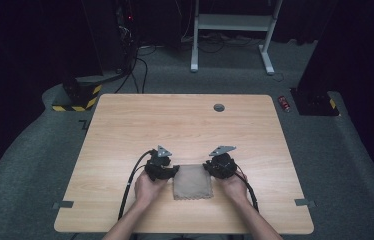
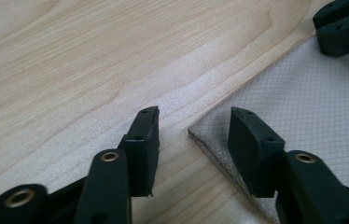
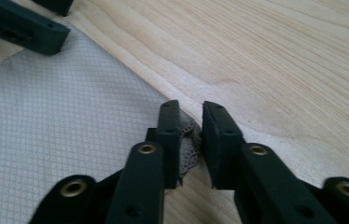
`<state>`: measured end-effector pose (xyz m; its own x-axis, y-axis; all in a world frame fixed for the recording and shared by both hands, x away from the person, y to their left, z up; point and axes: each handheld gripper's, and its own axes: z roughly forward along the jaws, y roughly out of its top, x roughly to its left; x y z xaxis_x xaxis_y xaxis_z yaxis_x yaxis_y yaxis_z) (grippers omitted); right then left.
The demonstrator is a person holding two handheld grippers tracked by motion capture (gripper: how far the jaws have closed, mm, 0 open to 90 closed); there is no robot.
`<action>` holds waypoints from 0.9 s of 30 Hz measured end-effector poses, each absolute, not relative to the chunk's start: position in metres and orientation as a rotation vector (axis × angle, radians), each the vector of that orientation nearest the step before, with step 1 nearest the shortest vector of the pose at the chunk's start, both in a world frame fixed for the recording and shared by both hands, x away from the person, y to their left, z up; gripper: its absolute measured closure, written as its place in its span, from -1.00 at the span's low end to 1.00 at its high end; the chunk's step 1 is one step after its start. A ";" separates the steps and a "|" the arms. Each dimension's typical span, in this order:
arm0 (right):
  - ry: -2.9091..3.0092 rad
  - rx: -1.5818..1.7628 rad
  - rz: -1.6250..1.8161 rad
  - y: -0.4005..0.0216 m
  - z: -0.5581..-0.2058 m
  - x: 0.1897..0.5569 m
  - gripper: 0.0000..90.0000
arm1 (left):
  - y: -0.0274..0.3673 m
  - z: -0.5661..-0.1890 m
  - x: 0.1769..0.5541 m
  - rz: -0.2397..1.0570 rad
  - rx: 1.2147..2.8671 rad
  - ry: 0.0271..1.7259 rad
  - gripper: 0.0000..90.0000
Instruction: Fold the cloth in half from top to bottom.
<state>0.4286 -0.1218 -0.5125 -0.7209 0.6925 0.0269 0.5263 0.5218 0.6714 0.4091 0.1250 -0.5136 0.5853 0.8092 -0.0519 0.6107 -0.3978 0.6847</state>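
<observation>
We judge the work as cloth handling, probably a fold or a lift, and it is at the very start. The grey cloth (image 1: 193, 181) lies flat on the counter (image 1: 125, 130), near the person's edge, between the two hands, with no fold made as far as we see.

Right gripper (image 3: 191, 122): jaws nearly closed, pinching the scalloped corner of the cloth between them; the edge bunches up in the narrow gap. We count that corner as gripped, or all but.

Left gripper (image 2: 193, 122): jaws apart, straddling the other far corner; one jaw over bare wood, one over the fabric. Nothing gripped yet.

Left to do, as we read it: close the left gripper on its corner, then lift or fold. All of the actual moving of the cloth remains.

Surface: light wood-grain counter, bare apart from the cloth and a round grey cable port (image 1: 219, 107) near the far edge. Tape tabs (image 1: 63, 204) sit at the near corners.

Room: dark, grey carpet, white desk frame (image 1: 232, 30) behind, yellow-black striped block (image 1: 77, 97) at far left, small red object (image 1: 284, 103) on the floor at right.
</observation>
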 end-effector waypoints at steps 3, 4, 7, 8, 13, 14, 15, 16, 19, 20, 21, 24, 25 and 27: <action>2.527 1.005 0.951 -0.120 -0.512 0.431 0.96 | 0.125 -0.513 0.410 0.344 2.159 1.079 0.64; 2.527 1.005 0.951 -0.120 -0.512 0.431 0.96 | 0.124 -0.512 0.411 0.317 2.164 1.076 0.64; 2.527 1.013 0.952 -0.121 -0.511 0.432 0.97 | 0.120 -0.509 0.415 0.307 2.205 1.058 0.92; 2.527 1.013 0.952 -0.121 -0.511 0.432 0.97 | 0.119 -0.509 0.416 0.311 2.212 1.053 0.92; 2.510 1.000 0.969 -0.123 -0.507 0.431 0.98 | 0.122 -0.509 0.419 0.302 2.195 1.055 0.95; 2.506 1.003 0.966 -0.122 -0.506 0.431 0.98 | 0.122 -0.508 0.420 0.305 2.183 1.061 0.95; 2.504 0.998 0.961 -0.121 -0.506 0.432 0.98 | 0.123 -0.508 0.421 0.305 2.177 1.065 0.95; 2.501 0.994 0.962 -0.120 -0.505 0.434 0.98 | 0.122 -0.507 0.423 0.305 2.181 1.068 0.95; 2.500 1.001 0.947 -0.119 -0.504 0.439 0.99 | 0.123 -0.501 0.430 0.332 2.165 1.068 0.95; 2.494 1.015 0.951 -0.119 -0.503 0.441 0.98 | 0.123 -0.499 0.433 0.335 2.159 1.069 0.95; 2.490 1.022 0.954 -0.119 -0.503 0.443 0.98 | 0.123 -0.497 0.436 0.346 2.154 1.068 0.95; 2.473 1.037 0.949 -0.119 -0.502 0.449 0.98 | 0.122 -0.494 0.445 0.368 2.140 1.080 0.95; 2.470 1.046 0.944 -0.118 -0.501 0.451 0.98 | 0.120 -0.494 0.447 0.374 2.144 1.082 0.95; 2.458 1.045 0.935 -0.117 -0.502 0.455 0.98 | 0.119 -0.495 0.452 0.377 2.145 1.089 0.95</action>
